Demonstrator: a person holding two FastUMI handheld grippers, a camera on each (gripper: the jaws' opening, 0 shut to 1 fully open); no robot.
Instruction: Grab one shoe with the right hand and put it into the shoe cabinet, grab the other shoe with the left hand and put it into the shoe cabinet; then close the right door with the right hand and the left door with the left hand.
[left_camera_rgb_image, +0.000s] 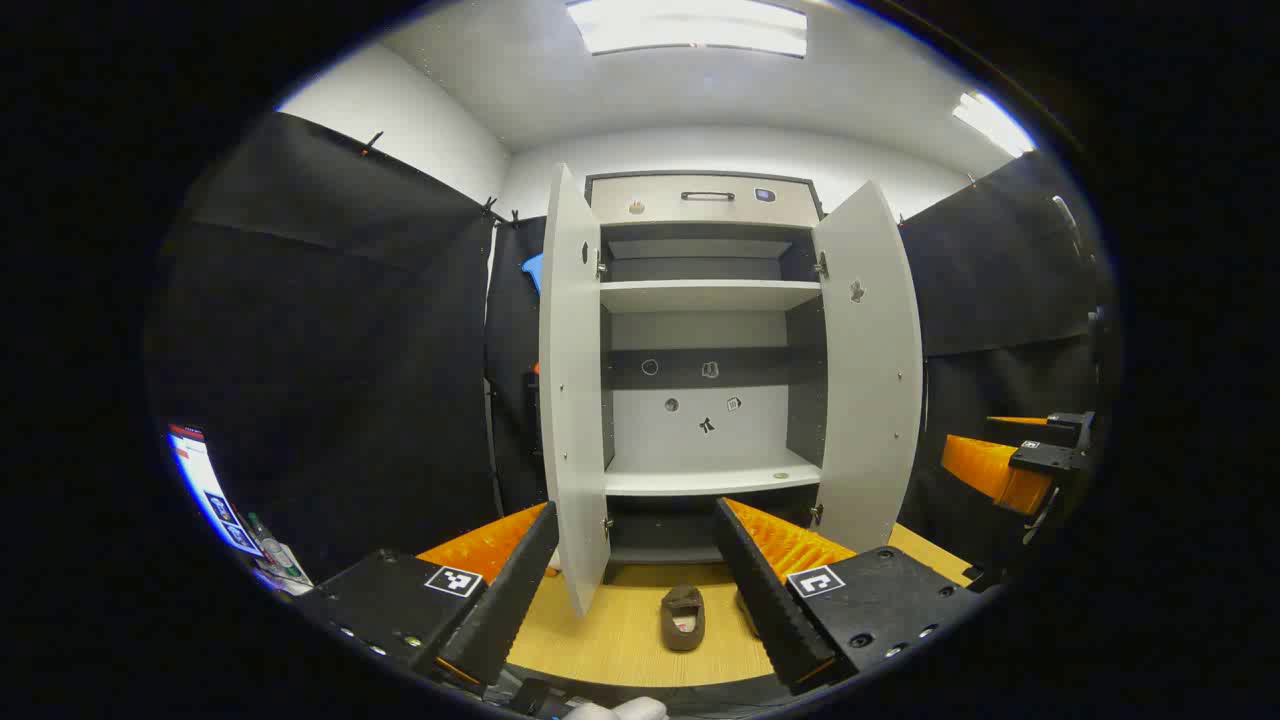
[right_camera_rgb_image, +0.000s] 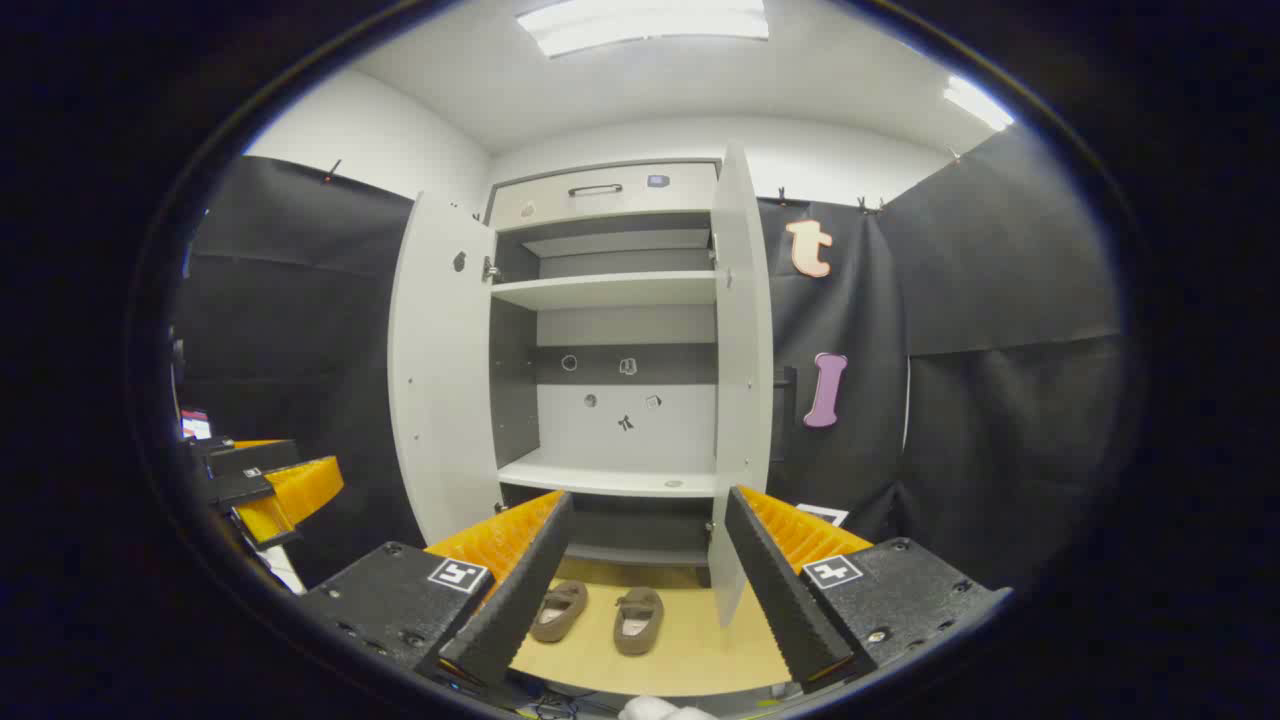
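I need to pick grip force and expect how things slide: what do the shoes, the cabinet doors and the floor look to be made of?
Shoes: soft brown fabric, perhaps suede or felt, matte, with a pale lining; slipper-like.
Cabinet doors: smooth light grey board, probably laminated panel; flat, even, faintly sheened, with small hinge fittings.
Floor: light wood-look surface with faint grain, likely laminate, smooth.

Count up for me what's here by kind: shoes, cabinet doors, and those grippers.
Shoes: 2, one beside the other on the wooden floor.
Cabinet doors: 2, left door and right door, both open.
Grippers: 2, left gripper and right gripper, both open.
Total: 6.
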